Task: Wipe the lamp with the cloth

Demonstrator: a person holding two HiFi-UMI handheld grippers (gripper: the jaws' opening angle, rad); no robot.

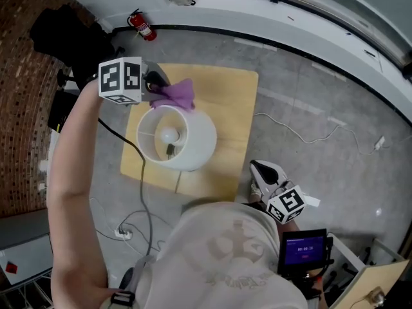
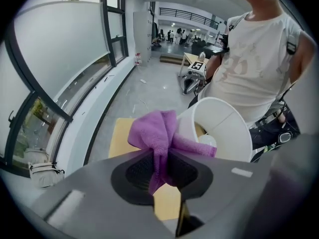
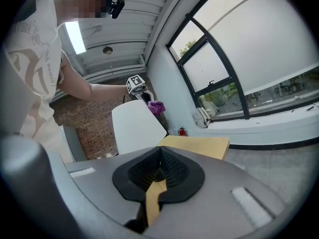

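Lamp: a white table lamp with its shade open at the top stands on the pale wooden bench, nearer the left edge than the right. Its bulb shows down inside.
Cloth: a purple cloth is bunched at the shade's far rim, towards the bench's far left corner.
Left gripper: the left gripper points steeply down with its jaws clamped on the cloth's middle.
Right gripper: the right gripper is held low by the person's hip, off the bench's near right corner. Its jaws are together with nothing between them.
Step in hand: wiping the rim, I'd judge.
Doing it well: keep the pinch firm, let only the loose folds drag round the rim, and press lightly, as the shade looks easy to tip.
Left gripper view only: a fold of the cloth appears to lie over the rim towards the bulb.
Right gripper view only: it shows the shade's plain outer wall, side on.
Head view only: it shows where the lamp sits on the bench.
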